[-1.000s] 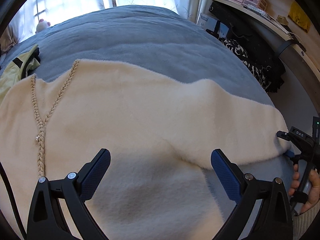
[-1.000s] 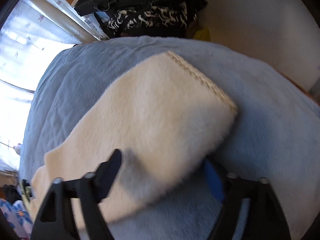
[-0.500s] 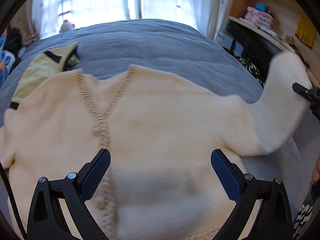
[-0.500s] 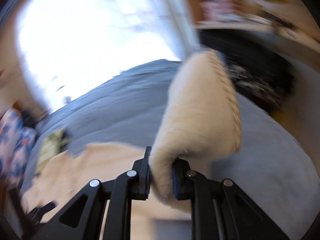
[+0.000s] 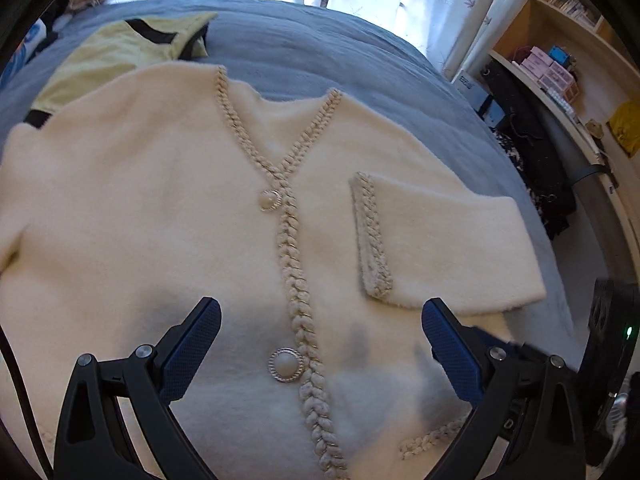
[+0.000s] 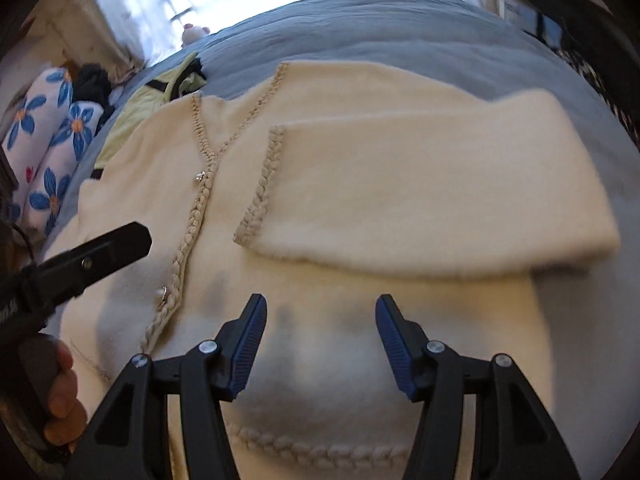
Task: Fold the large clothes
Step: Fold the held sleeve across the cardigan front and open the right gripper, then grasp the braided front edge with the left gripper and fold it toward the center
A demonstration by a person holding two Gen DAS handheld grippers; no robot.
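Note:
A cream fuzzy cardigan (image 5: 160, 208) (image 6: 332, 360) with braided trim and pearl buttons lies flat, front up, on the blue bed (image 5: 312, 48). Its right sleeve (image 5: 444, 232) (image 6: 420, 188) lies folded across the chest, cuff toward the button line. My left gripper (image 5: 320, 344) hovers open over the lower front, a pearl button (image 5: 286, 364) between its fingers below. My right gripper (image 6: 320, 344) hangs over the hem side below the folded sleeve; its jaws are opening and nothing is between them. The left gripper's finger (image 6: 100, 252) and a hand (image 6: 60, 396) show at the right wrist view's left edge.
A pale yellow garment (image 5: 116, 52) lies on the bed beyond the cardigan's collar. Flowered pillows (image 6: 52, 148) sit at the far left. Black bags (image 5: 528, 152) and a wooden shelf with boxes (image 5: 552, 68) stand right of the bed. A curtained window is behind.
The right gripper lifted the sleeve by its cuff, carried it over the cardigan's chest, laid it there and let go. The left gripper slid across the cardigan to its button line.

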